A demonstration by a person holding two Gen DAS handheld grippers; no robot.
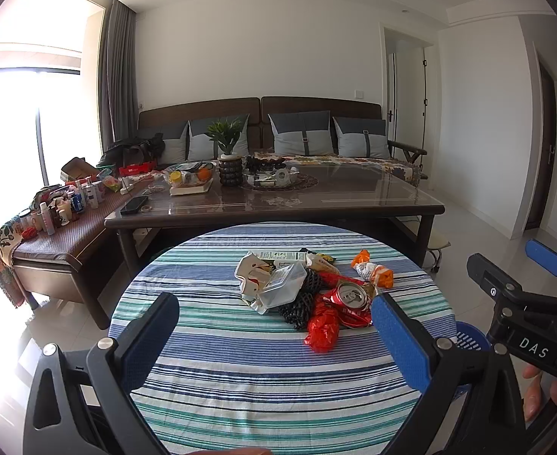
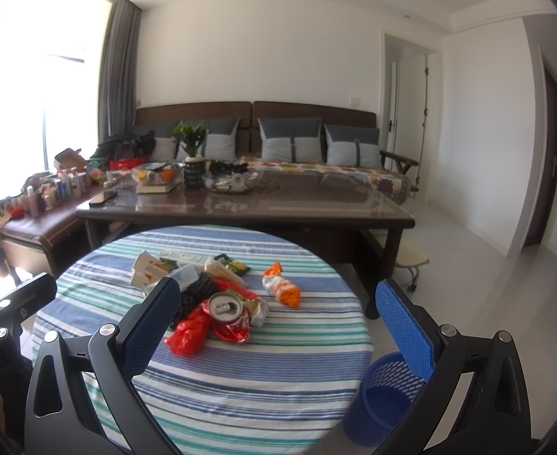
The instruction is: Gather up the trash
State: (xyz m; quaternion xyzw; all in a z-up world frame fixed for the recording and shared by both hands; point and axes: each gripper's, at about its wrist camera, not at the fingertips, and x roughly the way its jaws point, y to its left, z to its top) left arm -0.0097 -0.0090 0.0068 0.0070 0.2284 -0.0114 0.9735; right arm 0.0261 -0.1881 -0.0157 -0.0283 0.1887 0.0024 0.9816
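A heap of trash lies on the round striped table (image 1: 240, 379) (image 2: 240, 390): a crushed red can (image 1: 348, 299) (image 2: 227, 314), a red plastic bag (image 1: 322, 328) (image 2: 187, 331), black foam netting (image 1: 303, 299) (image 2: 197, 294), a clear plastic tub (image 1: 282, 284), white and green wrappers (image 1: 252, 271) (image 2: 147, 267), and an orange-white wrapper (image 1: 373, 271) (image 2: 282, 288) set apart to the right. My left gripper (image 1: 274, 307) is open, short of the heap. My right gripper (image 2: 278, 295) is open too, hovering above the table's right part. A blue mesh bin (image 2: 388, 398) (image 1: 468, 335) stands on the floor by the table's right edge.
A dark glass-topped coffee table (image 1: 354, 197) with a plant, bowls and a phone stands behind the round table. Beyond it is a sofa (image 1: 301, 140) with cushions. A side bench (image 1: 62, 223) at left holds several bottles. A small stool (image 2: 411, 261) sits on the tiled floor at right.
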